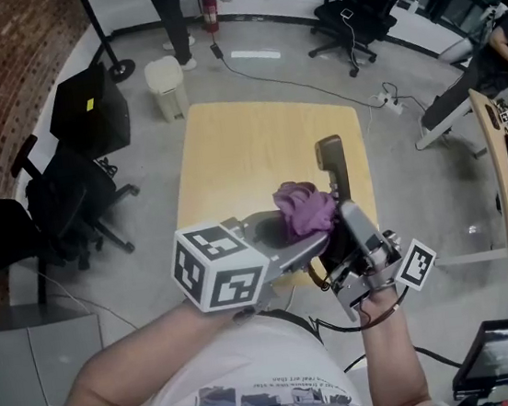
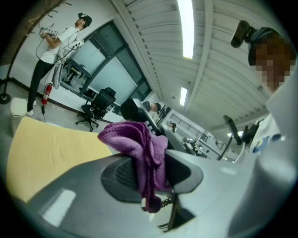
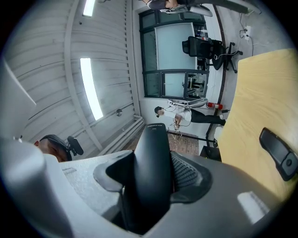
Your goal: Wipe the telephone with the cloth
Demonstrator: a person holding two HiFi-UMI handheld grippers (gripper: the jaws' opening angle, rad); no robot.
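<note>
Purple cloth, soft and fluffy like a towel, is clamped between the jaws of my left gripper. It is crumpled into a thick bunch that stands out past the jaw tips, and one thin end hangs down behind them. The jaw bodies are smooth grey plastic, and their dark pads have a fine ribbed surface.

My right gripper is clamped on the telephone handset, a long and slightly curved bar of smooth black plastic with rounded edges. The jaws hold it on its two sides at the lower part, so most of its length rises beyond the jaw tips.

From the head view, both grippers meet above the near edge of the pale yellow wooden counter. The bunch of cloth sits directly beside the handset, just beyond the right jaws, on their left. I cannot tell if it really presses on the plastic.
</note>
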